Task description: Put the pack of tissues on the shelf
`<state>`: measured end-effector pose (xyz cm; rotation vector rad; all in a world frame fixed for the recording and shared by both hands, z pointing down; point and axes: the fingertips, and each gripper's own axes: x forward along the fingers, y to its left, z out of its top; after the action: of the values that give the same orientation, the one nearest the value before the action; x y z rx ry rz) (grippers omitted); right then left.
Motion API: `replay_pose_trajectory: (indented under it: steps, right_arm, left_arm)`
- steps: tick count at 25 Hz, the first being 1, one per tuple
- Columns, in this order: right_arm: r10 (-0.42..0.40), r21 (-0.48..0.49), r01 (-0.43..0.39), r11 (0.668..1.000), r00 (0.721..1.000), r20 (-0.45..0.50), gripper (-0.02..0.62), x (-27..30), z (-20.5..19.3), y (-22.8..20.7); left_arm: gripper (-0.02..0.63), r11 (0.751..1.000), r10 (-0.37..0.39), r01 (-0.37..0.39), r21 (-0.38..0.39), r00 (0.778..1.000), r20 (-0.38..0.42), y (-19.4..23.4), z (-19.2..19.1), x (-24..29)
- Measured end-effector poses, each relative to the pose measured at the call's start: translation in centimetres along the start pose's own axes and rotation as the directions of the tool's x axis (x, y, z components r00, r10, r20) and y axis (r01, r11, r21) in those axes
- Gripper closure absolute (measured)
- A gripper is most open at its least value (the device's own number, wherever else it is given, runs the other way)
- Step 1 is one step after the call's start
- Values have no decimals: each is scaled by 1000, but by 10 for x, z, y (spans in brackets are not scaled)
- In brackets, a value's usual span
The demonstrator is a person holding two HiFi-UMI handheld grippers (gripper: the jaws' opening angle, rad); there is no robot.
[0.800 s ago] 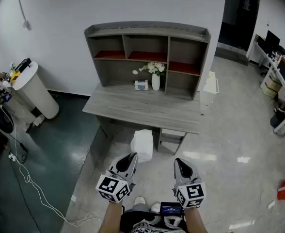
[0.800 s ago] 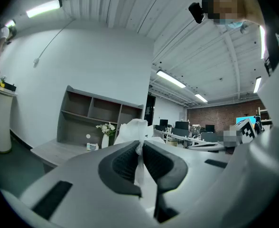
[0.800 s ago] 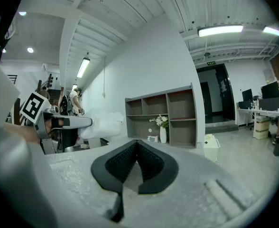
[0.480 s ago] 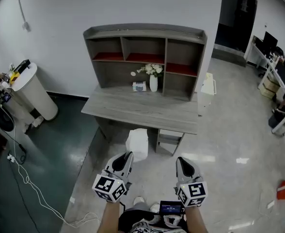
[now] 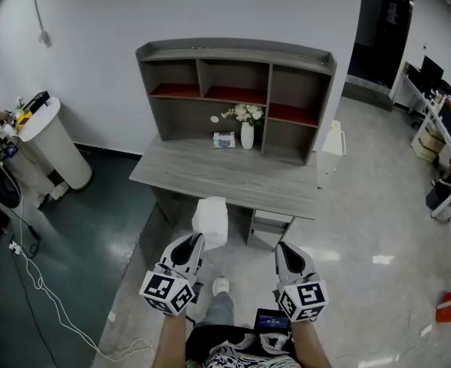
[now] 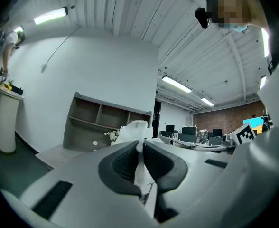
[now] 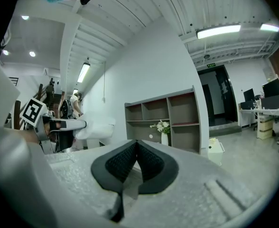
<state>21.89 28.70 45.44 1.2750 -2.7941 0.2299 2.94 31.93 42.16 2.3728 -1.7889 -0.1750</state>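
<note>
In the head view we see the left gripper (image 5: 190, 245) holding the white pack of tissues (image 5: 211, 215) out in front of its jaws, short of the worktop's (image 5: 210, 176) near edge. The shelf (image 5: 265, 90) stands at the back of that worktop, ahead of and above the pack. We judge the coming move to be a reach forward and up by the left hand, since that hand has the pack. The right gripper (image 5: 286, 253) sits alongside, well apart from the pack. In the left gripper view the jaws are pinched almost together on a thin fold of the wrapper. The bulk of the pack (image 6: 135, 128) sticks up beyond the jaw tips, and the shelf (image 6: 97, 120) lies farther off, slightly to its left. In the right gripper view the jaws meet with nothing between them. There the pack (image 7: 96, 127) hangs off to the left and the shelf (image 7: 165, 113) is nearly straight ahead.
</note>
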Motion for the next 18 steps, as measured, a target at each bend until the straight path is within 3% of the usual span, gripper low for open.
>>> replay_pose_trajectory:
  steps: [8,18]
  right_arm:
    - [-16,-20,16,1000,1000,-20,591,93,1,-35]
    - [-130,-25,131,991,991,15,591,301,45,-86]
  left_arm:
    - [586,999,-26,26,22,1000,16,58,5,82]
    - [587,991,-105,108,78,994,-43,202,47,251]
